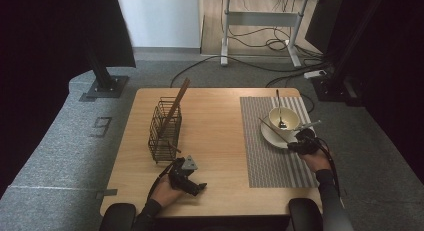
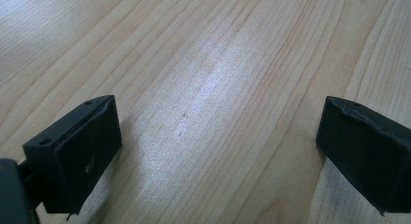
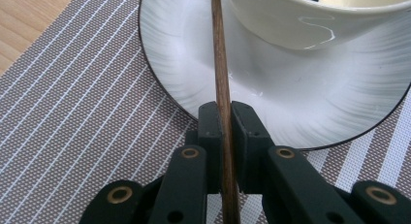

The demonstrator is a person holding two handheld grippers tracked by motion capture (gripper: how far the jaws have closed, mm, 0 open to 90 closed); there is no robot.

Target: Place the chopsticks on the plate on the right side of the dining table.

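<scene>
**Chopstick gripped at the plate's edge**

Chopstick (image 3: 220,88), a thin dark wooden stick, is clamped between the jaws of the right gripper (image 3: 224,132), which are closed tight on it. It slants across the rim of a white plate (image 3: 194,78) on a striped placemat (image 1: 260,156) at the table's right side. The hold near one end probably lets the person lift and carry it.

On the plate stands a cream bowl (image 1: 284,118) with a spoon (image 1: 280,111) leaning inside; a second utensil pokes out near the right hand, too small to identify.

To the left, a black wire basket (image 1: 165,131) holds one upright wooden stick (image 1: 177,103), likely where cutlery gets sorted.

The left gripper (image 2: 218,141) rests low over bare table (image 2: 203,64), jaws wide apart and empty, seemingly waiting.
</scene>
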